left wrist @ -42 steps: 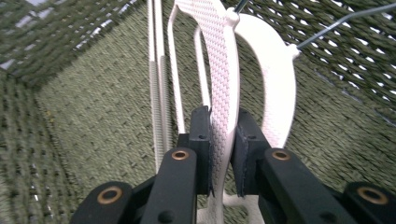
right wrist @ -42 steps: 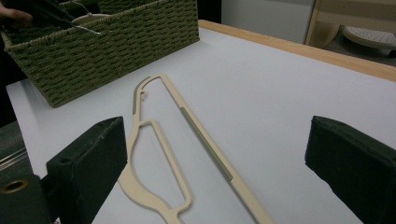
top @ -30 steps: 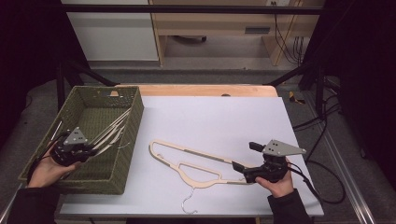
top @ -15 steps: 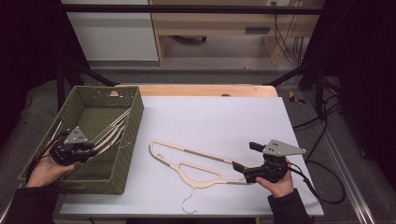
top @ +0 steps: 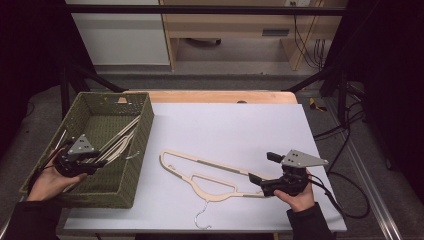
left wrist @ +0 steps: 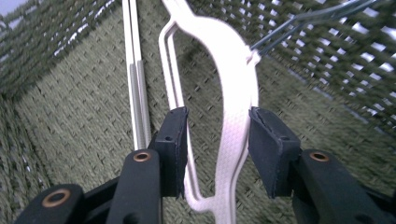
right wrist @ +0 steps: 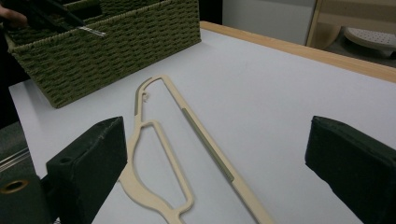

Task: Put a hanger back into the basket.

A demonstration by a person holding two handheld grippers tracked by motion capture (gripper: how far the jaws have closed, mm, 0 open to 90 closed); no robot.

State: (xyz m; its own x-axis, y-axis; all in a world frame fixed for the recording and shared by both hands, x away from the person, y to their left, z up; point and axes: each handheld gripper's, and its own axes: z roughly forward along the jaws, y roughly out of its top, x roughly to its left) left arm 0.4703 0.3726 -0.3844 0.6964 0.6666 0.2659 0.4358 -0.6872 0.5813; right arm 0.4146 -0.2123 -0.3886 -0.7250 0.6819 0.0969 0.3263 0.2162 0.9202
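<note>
No brand, label or writing can be read on any object here.

The olive-green woven basket (top: pixel 141 150), rectangular with a coarse plaited weave, stands at the left end of the pale grey table top (top: pixel 235 130), whose far edge shows a strip of light wood. Inside it lie several cream plastic hangers, flat and smooth, with thin wire hooks. The left gripper (top: pixel 87 162), black with a grey three-cornered plate on top, reaches into the basket near its front left corner. In the left gripper view its jaws have just been opening: they stand apart on either side of the curved neck of one cream hanger in the basket (left wrist: pixel 236 116), and a gap shows beside each pad (left wrist: pixel 177 140), so the hanger lies between them without being pressed. Two straight pale bars of other hangers run alongside on the woven floor. How many hangers are in the basket is hard to make out.

A second cream plastic hanger on the table (top: pixel 200 172) lies flat, well apart from the basket, its wire hook (top: pixel 201 218) pointing toward the near edge. The right gripper (top: pixel 262 182) sits at its right end with jaws spread wide; in the right gripper view the hanger's lower end is cut off between the two black padded jaws, untouched.
</note>
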